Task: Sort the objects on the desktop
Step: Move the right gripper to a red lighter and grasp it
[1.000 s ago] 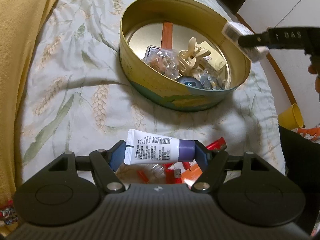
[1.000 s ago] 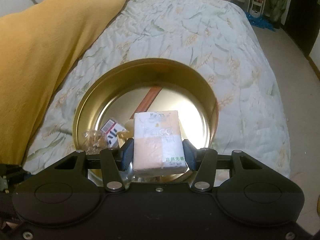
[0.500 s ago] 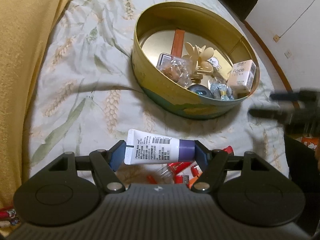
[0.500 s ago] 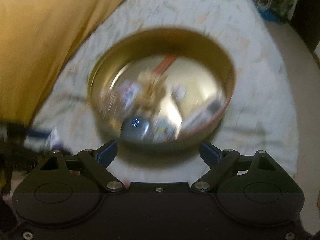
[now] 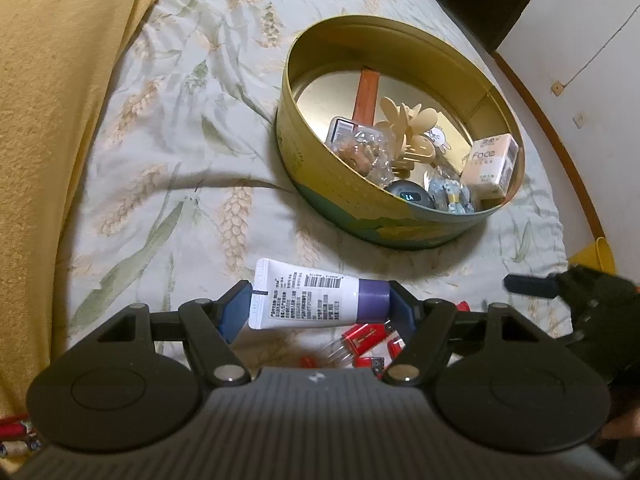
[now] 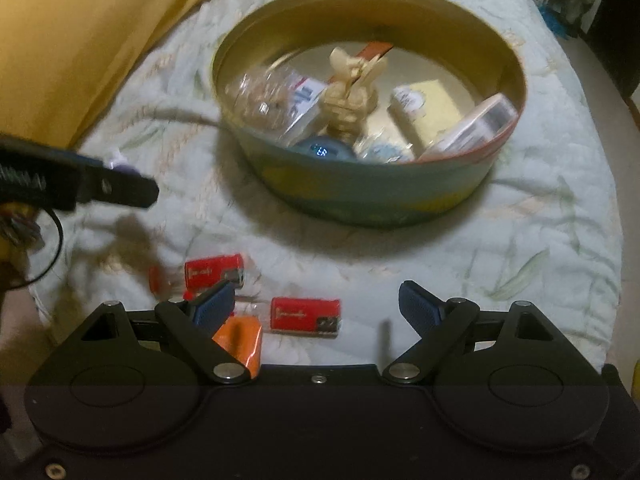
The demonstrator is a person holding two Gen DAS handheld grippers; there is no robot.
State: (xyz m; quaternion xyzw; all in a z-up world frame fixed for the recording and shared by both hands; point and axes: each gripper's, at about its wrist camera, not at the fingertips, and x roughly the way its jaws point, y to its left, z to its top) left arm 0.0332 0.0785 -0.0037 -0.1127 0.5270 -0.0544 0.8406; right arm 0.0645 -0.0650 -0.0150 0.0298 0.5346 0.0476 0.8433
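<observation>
You see a shiny gold metal tin at upper right, matt quilted cloth bedspread beneath, and a glossy plastic tube low in the frame.

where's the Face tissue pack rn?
In the left wrist view, the Face tissue pack leans against the inner right wall of the round tin, beside the blue figurine bag.

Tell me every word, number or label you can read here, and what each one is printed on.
"Face": on the peach tissue pack leaning inside the round tin; its smaller print is too small to read.
Barcode and dense print: on the white tube gripped across the left tongs; too small to read.
Lit digits: on the dark round gadget in the tin; too blurred to read.
Script logo: on the red lighters; illegible.
</observation>
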